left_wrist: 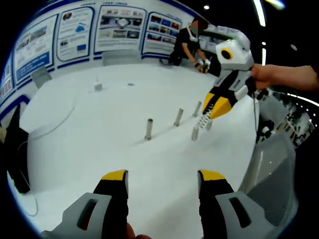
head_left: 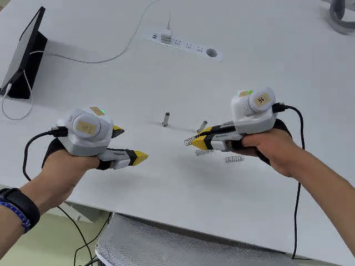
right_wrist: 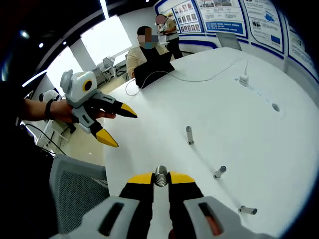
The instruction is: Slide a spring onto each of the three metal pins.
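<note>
R gripper (right_wrist: 160,180) pinches a spring (right_wrist: 160,172) just by the pins (head_left: 165,119), L gripper (left_wrist: 163,177) jaws apart, empty, 2 loose springs (head_left: 234,159) on table (head_left: 249,50) near pins.

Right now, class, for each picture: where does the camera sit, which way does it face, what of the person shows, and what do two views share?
Head view: on the headset, facing forward and down at the white table; forearms, left gripper and right gripper show.
Left gripper view: on the left gripper, looking along its open jaws toward the metal pins.
Right gripper view: on the right gripper, looking along jaws shut on a spring.
Shared: both gripper views show the pins and the opposite gripper.
</note>
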Motion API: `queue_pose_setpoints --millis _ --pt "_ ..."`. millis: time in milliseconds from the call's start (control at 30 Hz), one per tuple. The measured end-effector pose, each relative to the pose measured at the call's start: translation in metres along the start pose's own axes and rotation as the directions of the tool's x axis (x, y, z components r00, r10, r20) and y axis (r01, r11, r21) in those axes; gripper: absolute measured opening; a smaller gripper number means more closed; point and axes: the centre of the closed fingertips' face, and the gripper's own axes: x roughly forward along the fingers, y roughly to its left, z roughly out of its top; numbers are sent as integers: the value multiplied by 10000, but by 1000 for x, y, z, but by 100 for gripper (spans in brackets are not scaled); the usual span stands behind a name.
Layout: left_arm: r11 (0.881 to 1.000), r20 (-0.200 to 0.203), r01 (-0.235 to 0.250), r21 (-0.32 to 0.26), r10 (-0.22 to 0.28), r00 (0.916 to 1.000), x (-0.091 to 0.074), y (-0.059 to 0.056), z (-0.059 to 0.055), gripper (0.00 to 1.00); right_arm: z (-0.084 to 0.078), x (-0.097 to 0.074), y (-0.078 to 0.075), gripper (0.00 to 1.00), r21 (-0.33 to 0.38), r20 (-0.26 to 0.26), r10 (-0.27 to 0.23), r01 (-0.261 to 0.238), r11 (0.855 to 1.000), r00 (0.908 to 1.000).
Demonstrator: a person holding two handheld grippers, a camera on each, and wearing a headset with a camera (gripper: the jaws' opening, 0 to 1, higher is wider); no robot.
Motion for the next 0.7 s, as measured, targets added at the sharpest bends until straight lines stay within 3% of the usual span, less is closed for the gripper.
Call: queue_pose_setpoints --millis 300,700 --pt "9995 468 -72 -301 86 9989 -7 6 13 63 15 10 -16 12 -246 -243 -164 158 9996 9996" --pt "9981 586 -350 -501 379 9976 -7 20 19 67 33 20 -30 12 -446 -590 -450 424 9981 9972"
